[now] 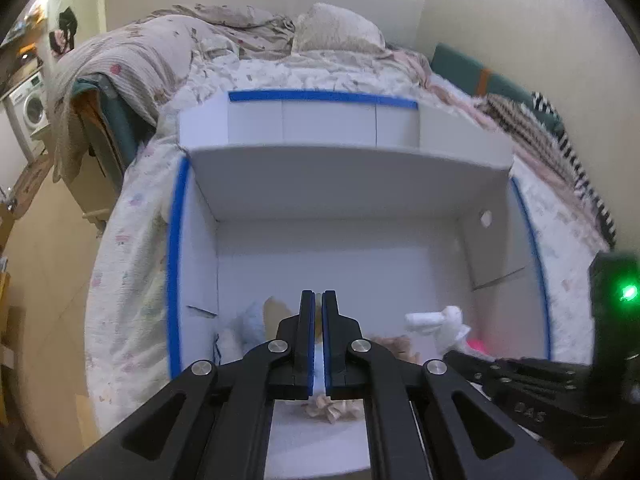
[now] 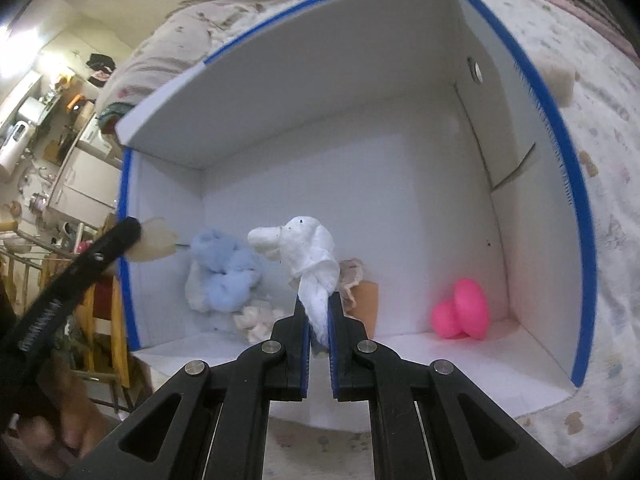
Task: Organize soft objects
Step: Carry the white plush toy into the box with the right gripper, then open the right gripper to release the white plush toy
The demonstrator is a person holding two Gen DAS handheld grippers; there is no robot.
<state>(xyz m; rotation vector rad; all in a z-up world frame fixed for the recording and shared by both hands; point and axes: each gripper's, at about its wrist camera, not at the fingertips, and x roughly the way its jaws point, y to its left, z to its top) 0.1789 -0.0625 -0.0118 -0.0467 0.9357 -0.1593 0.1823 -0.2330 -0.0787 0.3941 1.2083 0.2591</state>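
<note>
White cloth toy [image 2: 306,252] is hanging pinched in the right gripper [image 2: 319,312] over the white box [image 2: 440,208]; the left gripper [image 1: 318,300], nearly closed, is pinching a beige item [image 2: 154,238].

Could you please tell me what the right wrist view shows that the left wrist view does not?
Only the right wrist view shows the right gripper shut on the white cloth toy, and the whole pink toy. Only the left wrist view shows the pillow beyond the box. Both show the white box and light blue plush.
</note>
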